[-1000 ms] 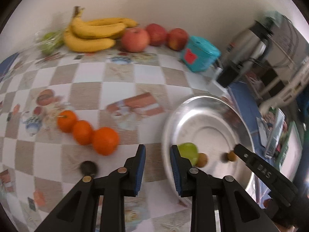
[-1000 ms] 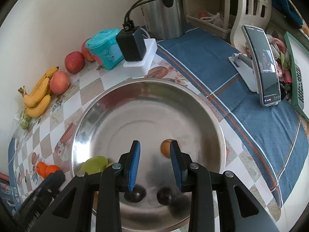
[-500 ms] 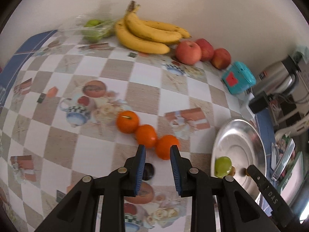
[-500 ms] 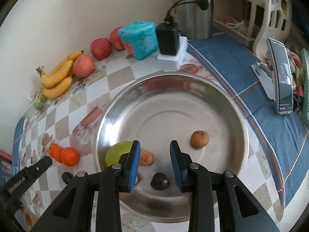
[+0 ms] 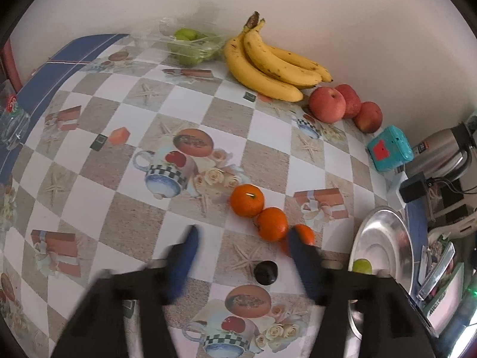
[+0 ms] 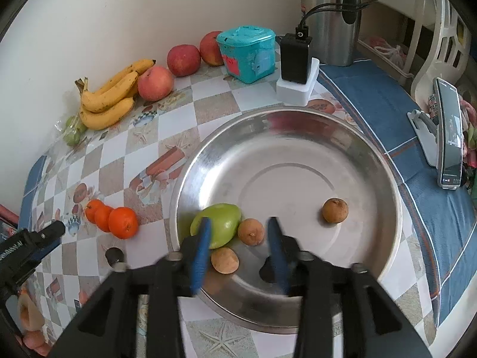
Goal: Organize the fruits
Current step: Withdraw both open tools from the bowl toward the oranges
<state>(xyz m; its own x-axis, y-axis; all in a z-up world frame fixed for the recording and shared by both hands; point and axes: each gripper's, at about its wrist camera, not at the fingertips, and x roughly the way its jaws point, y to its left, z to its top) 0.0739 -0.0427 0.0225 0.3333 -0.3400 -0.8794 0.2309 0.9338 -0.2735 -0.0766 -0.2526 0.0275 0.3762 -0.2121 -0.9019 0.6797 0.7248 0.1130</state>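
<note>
My left gripper (image 5: 243, 256) is open and empty above the table, its fingers wide apart around a dark plum (image 5: 265, 272) and close to three oranges (image 5: 272, 223). My right gripper (image 6: 240, 244) is open and empty over the near side of the steel bowl (image 6: 384, 161). The bowl holds a green mango (image 6: 220, 226), three small brown fruits (image 6: 251, 231) and a dark plum (image 6: 267, 270) partly hidden by the right finger. Bananas (image 5: 268, 62), three red apples (image 5: 326, 104) and green fruit in a clear box (image 5: 190, 44) lie by the wall.
A teal box (image 6: 250, 50), a black charger on a white block (image 6: 295, 68) and a steel kettle (image 6: 331, 15) stand behind the bowl. A phone on a stand (image 6: 448, 131) is on the blue cloth at right. The left gripper shows in the right wrist view (image 6: 29, 244).
Both grippers have opened wider. The left gripper has swung left from the bowl to the oranges and the loose plum. The right gripper has drawn back from the bowl.
</note>
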